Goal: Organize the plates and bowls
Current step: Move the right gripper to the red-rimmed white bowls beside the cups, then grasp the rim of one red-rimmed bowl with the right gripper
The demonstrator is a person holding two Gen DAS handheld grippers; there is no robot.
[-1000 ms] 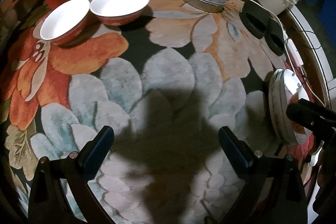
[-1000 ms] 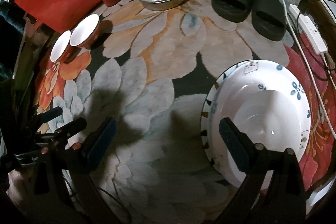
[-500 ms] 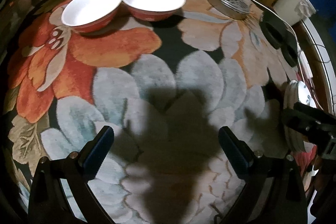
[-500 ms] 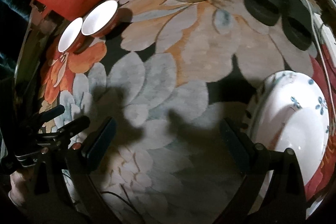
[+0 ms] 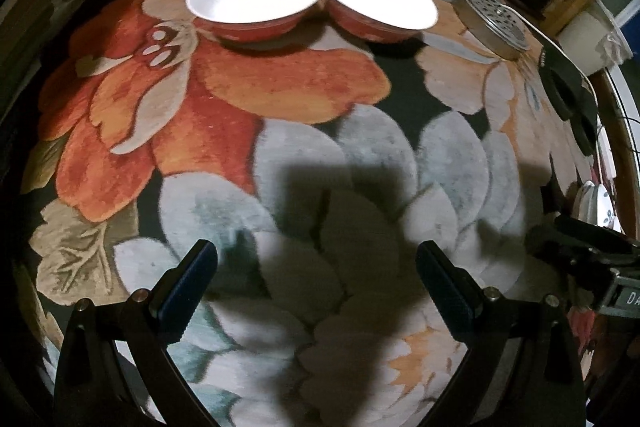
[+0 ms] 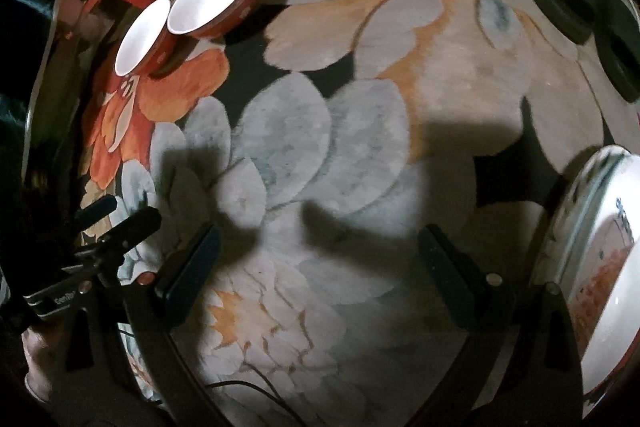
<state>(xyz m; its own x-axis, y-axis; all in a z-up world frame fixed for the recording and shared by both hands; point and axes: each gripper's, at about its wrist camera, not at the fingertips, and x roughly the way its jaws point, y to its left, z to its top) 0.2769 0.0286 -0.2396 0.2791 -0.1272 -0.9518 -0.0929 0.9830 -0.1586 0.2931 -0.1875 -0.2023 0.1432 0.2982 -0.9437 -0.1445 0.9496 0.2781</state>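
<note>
Red-walled bowls (image 5: 312, 3) are growing larger at upper centre of the left view; left gripper (image 5: 316, 283), fingers wide and empty, is closing in. Right gripper (image 6: 320, 267) is also wide; plates (image 6: 600, 267) are sliding to its right edge.

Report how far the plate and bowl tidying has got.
Done: nothing looks stacked yet. The two red bowls sit rim to rim on the floral rug, and the blue-patterned plate lies apart from them. In hand: nothing; the left hand-held gripper and right hand-held gripper are both open, the left one facing the bowls. Left: nest the bowls and sort the plate.
</note>
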